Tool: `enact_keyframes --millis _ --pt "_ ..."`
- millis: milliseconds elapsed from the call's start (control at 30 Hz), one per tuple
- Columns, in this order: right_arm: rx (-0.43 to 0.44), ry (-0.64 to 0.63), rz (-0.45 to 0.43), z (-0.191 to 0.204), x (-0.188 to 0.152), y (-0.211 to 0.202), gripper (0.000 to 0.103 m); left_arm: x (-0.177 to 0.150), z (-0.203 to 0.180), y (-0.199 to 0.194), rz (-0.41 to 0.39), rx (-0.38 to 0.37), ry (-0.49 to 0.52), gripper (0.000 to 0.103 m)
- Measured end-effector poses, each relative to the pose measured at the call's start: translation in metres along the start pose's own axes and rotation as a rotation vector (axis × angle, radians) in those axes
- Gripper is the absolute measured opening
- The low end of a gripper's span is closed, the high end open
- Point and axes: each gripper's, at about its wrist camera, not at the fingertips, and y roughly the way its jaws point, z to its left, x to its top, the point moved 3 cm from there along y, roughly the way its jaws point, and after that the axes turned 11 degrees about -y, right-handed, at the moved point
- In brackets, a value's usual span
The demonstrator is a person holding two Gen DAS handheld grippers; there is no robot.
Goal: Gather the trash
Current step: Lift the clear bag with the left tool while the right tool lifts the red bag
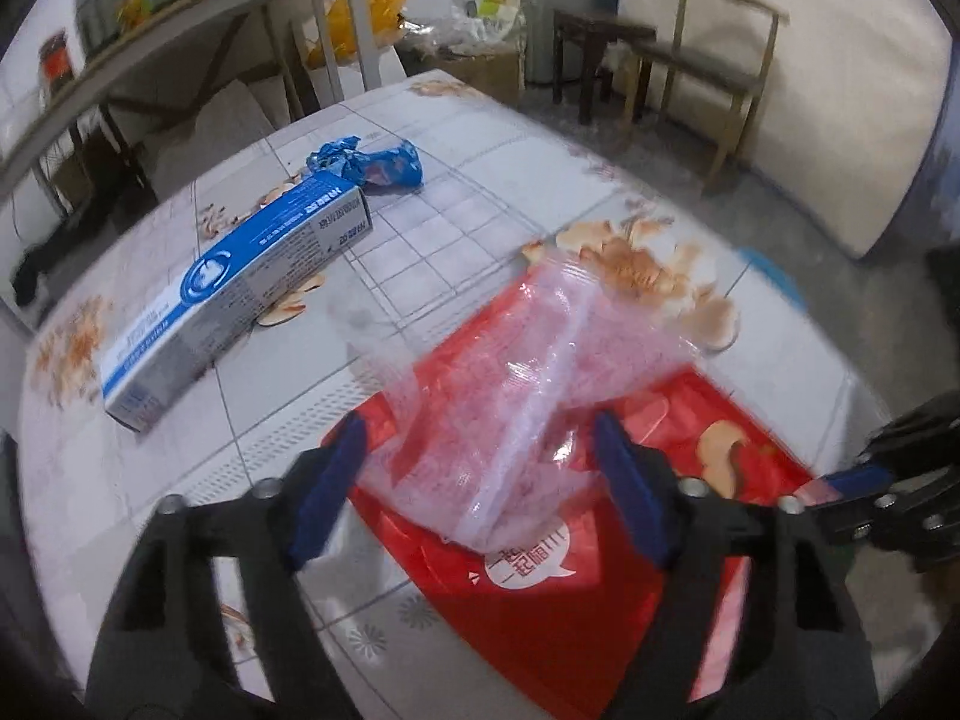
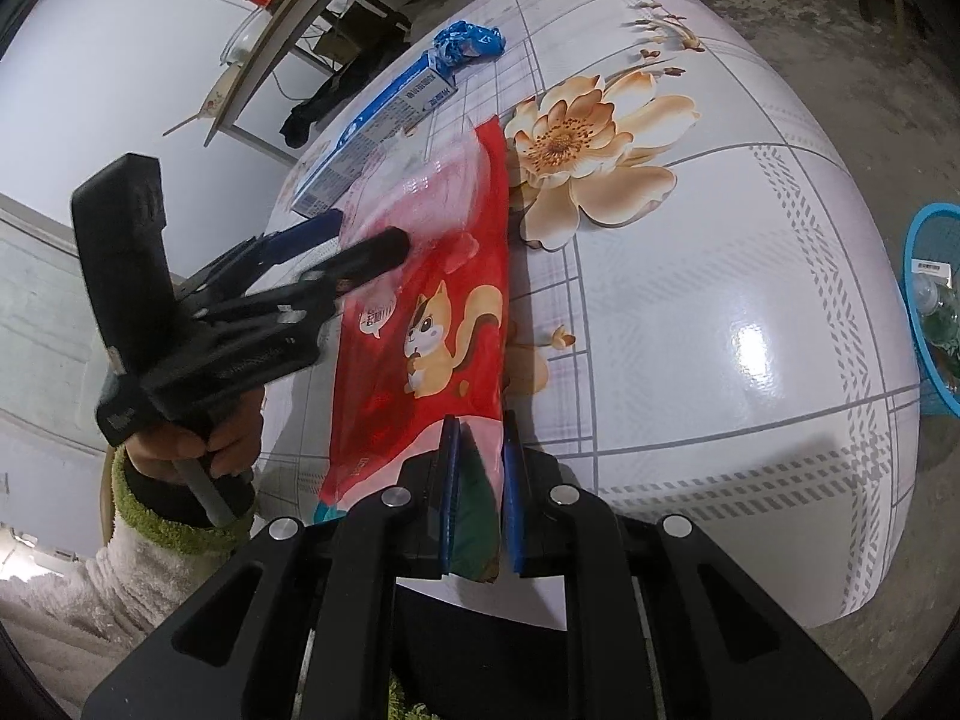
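Where the right tool (image 2: 480, 492) sits nearest us, we see its blue pads pressed together on the near edge of the red snack bag (image 2: 444, 324), which lies flat on the flower-patterned table (image 2: 720, 276). Left of it, a hand (image 2: 204, 444) in a fleecy sleeve carries the left tool (image 1: 480, 480), whose jaws stand apart; a crumpled clear plastic bag (image 1: 516, 372) lies between them, over the red bag, and we cannot tell whether the pads touch it. Beyond the bags, a blue-and-white carton (image 1: 240, 294) rests on the table, with a crumpled blue wrapper (image 1: 366, 162) at its far end. Off the table's right edge stands a blue basket (image 2: 930, 300) holding some items. Farther back we note a shelf-like bench (image 1: 180, 30), chairs (image 1: 690, 54) and cardboard boxes (image 1: 486, 66) on the floor.
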Motion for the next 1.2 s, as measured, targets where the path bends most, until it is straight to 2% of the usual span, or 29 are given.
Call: enact_keyframes --millis 100,200,300,500,567,867,1033,1200 --pt "0.001 -0.003 0.002 0.0 0.001 0.0 0.014 -0.002 -0.008 0.004 0.007 0.0 0.027 0.052" --pt "0.002 0.002 0.0 0.0 0.0 0.0 0.013 -0.003 -0.008 0.005 0.009 -0.003 0.0 0.045" --pt "0.006 0.011 -0.007 -0.001 0.0 -0.002 0.014 -0.007 -0.009 0.004 -0.002 -0.006 -0.02 0.043" --pt "0.072 0.045 -0.008 -0.005 0.004 -0.003 0.016 -0.014 -0.007 0.003 -0.041 -0.028 -0.043 0.04" --pt "0.086 0.056 0.002 -0.007 0.006 0.001 0.02 -0.015 -0.006 0.003 -0.049 -0.035 -0.046 0.04" --pt "0.201 0.1 0.013 -0.003 0.021 0.028 0.02 -0.014 -0.005 0.004 -0.051 -0.039 -0.05 0.039" --pt "0.218 0.116 0.008 0.001 0.025 0.039 0.011 -0.014 -0.005 0.003 -0.051 -0.039 -0.051 0.039" --pt "0.215 0.128 -0.009 0.001 0.023 0.042 0.007 -0.014 -0.009 0.001 -0.046 -0.019 -0.048 0.037"
